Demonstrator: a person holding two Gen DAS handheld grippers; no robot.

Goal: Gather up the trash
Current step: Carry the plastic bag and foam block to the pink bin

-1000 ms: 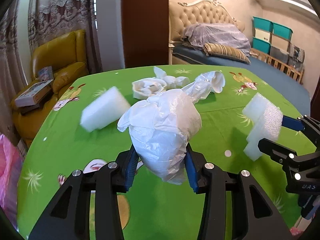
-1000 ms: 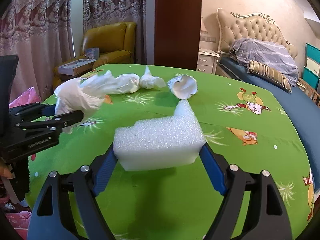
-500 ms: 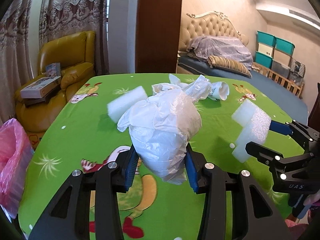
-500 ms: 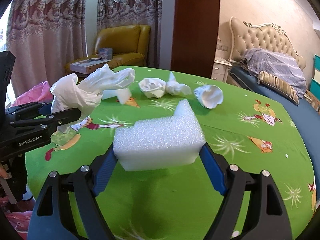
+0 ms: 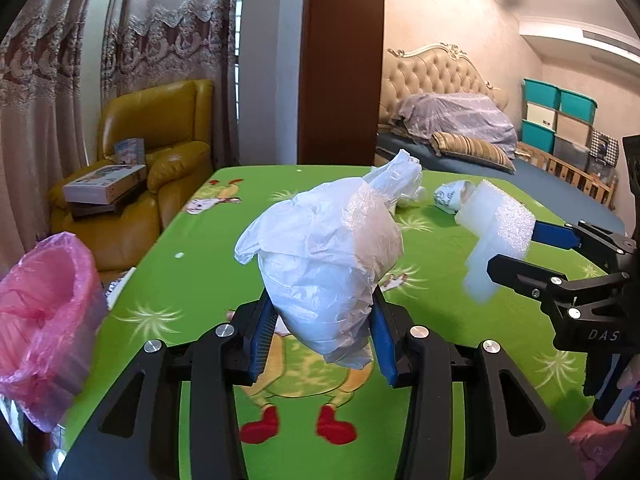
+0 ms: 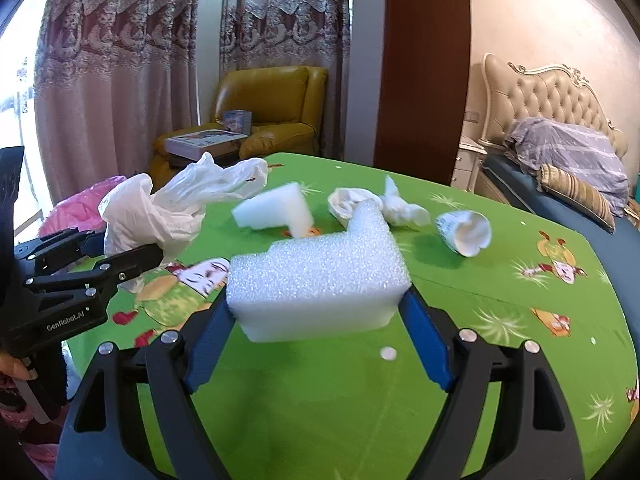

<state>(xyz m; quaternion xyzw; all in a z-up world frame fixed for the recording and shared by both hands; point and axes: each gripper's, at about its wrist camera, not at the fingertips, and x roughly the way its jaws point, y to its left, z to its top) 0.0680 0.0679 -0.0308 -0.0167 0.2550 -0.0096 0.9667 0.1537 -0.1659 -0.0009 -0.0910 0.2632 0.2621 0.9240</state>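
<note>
With my left gripper (image 5: 320,332) jaws clamped on the crumpled plastic bag (image 5: 324,256) and my right gripper (image 6: 320,332) on the foam block (image 6: 316,280), the pink-lined bin (image 5: 44,320) has swung closer off the worktop's (image 5: 192,280) left edge, so I judge dropping comes next.

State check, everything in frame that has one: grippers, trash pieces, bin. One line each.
left gripper: shut on plastic bag, held off the table
right gripper: shut on foam block, lifted
second foam block: loose on the table
paper cup: on its side
crumpled paper: loose on the table
pink-lined bin: open, beside the table
</note>
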